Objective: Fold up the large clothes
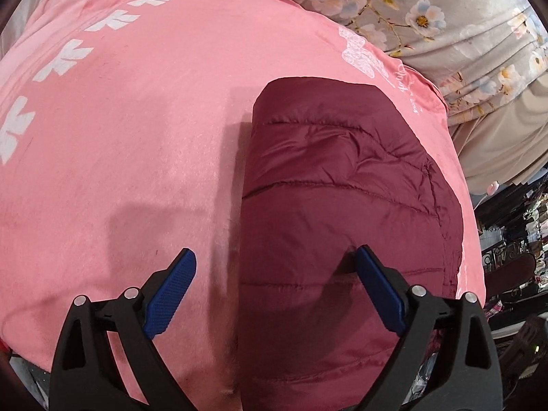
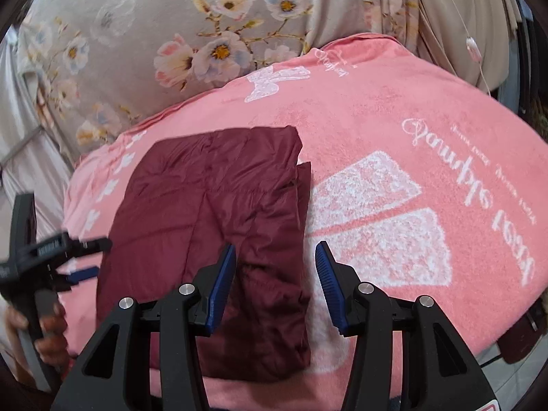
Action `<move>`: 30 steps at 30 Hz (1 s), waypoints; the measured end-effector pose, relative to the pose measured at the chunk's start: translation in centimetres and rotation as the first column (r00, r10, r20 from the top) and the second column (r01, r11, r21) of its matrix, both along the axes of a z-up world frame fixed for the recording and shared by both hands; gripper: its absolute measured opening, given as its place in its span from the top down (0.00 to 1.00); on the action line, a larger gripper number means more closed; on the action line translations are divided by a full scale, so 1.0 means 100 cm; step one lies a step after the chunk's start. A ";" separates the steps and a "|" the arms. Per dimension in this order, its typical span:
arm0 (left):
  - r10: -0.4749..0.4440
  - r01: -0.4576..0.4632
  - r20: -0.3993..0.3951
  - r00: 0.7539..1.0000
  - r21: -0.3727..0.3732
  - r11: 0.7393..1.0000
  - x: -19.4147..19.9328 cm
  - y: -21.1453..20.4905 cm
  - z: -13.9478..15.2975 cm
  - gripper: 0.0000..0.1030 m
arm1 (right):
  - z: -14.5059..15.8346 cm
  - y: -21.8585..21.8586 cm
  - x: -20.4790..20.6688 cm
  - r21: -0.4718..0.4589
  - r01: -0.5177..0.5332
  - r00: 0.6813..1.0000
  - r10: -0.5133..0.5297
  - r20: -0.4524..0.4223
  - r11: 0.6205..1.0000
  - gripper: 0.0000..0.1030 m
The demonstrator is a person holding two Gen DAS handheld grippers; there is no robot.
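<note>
A maroon quilted jacket [image 1: 342, 205] lies folded into a neat rectangle on a pink blanket [image 1: 137, 137] with white print. My left gripper [image 1: 274, 257] hovers wide open above the jacket's near left edge, nothing between its blue pads. In the right wrist view the same jacket [image 2: 205, 212] lies left of centre on the blanket [image 2: 394, 144]. My right gripper [image 2: 275, 251] stands open just above the jacket's right edge, pads clear of the cloth. The left gripper [image 2: 90, 257] shows at the far left beside the jacket, held by a hand [image 2: 48, 328].
Grey floral bedding [image 2: 171, 34] rises behind the blanket, also seen as floral bedding [image 1: 428, 17] at the top right. A beige cloth [image 1: 496, 144] hangs beside it. Dark clutter and furniture [image 1: 513, 239] sit past the blanket's right edge.
</note>
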State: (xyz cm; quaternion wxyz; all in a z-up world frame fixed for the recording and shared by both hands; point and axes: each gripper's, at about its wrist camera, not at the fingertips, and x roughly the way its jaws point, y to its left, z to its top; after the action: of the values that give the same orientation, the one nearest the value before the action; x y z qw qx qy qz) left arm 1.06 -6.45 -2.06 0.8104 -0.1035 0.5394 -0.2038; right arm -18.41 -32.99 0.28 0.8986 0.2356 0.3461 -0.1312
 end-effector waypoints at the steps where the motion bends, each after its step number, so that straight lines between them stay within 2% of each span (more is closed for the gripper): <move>1: -0.007 0.007 0.005 1.000 0.001 1.000 -0.002 -0.002 0.000 0.11 | -0.001 -0.007 0.004 0.021 0.015 1.000 -0.016 0.006 1.000 0.53; 3: -0.017 0.017 0.022 1.000 0.019 1.000 -0.003 -0.005 -0.001 0.11 | -0.006 -0.018 0.016 0.047 0.035 0.999 -0.035 -0.001 0.998 0.57; 6: -0.019 0.019 0.017 1.000 0.024 1.000 -0.001 -0.008 -0.007 0.11 | -0.013 -0.021 0.033 0.050 0.019 1.000 -0.017 -0.025 0.999 0.71; 9: -0.014 0.014 -0.001 1.000 0.003 1.000 0.003 -0.008 -0.011 0.10 | -0.028 -0.015 0.051 -0.052 -0.009 0.996 0.004 -0.091 0.999 0.72; 13: -0.020 0.020 -0.017 1.000 -0.017 1.000 0.006 -0.010 -0.014 0.08 | -0.044 -0.016 0.060 -0.076 -0.010 0.992 0.000 -0.124 0.997 0.72; 16: -0.027 0.026 -0.016 1.000 -0.016 1.000 0.007 -0.015 -0.016 0.07 | -0.037 -0.014 0.059 -0.096 0.010 0.990 -0.023 -0.138 0.995 0.72; 17: -0.027 0.027 -0.017 0.999 -0.014 1.000 0.007 -0.016 -0.016 0.07 | -0.031 -0.012 0.055 -0.106 0.016 0.990 -0.030 -0.134 0.994 0.71; 19: -0.029 0.029 -0.021 0.999 -0.018 0.999 0.007 -0.017 -0.016 0.07 | -0.020 -0.007 0.044 -0.109 0.017 0.993 -0.030 -0.118 0.994 0.63; 21: -0.037 0.037 -0.023 0.999 -0.025 0.999 0.007 -0.019 -0.016 0.07 | -0.016 -0.006 0.029 -0.071 0.015 0.994 -0.023 -0.109 0.997 0.47; 24: -0.047 0.045 -0.041 0.998 -0.052 0.998 0.010 -0.021 -0.020 0.06 | -0.020 -0.009 0.013 0.022 0.014 0.993 -0.012 -0.116 1.000 0.41; 30: -0.056 0.032 -0.142 0.988 -0.170 0.985 0.015 -0.019 -0.038 0.05 | -0.045 -0.016 -0.001 0.205 0.031 0.993 -0.006 -0.119 0.978 0.36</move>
State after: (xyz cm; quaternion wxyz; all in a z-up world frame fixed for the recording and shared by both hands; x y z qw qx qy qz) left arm 2.56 -8.38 -5.86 0.7525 -0.1739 0.5804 -0.2581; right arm -18.53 -34.59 -4.21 0.8462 0.3225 0.4078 -0.1166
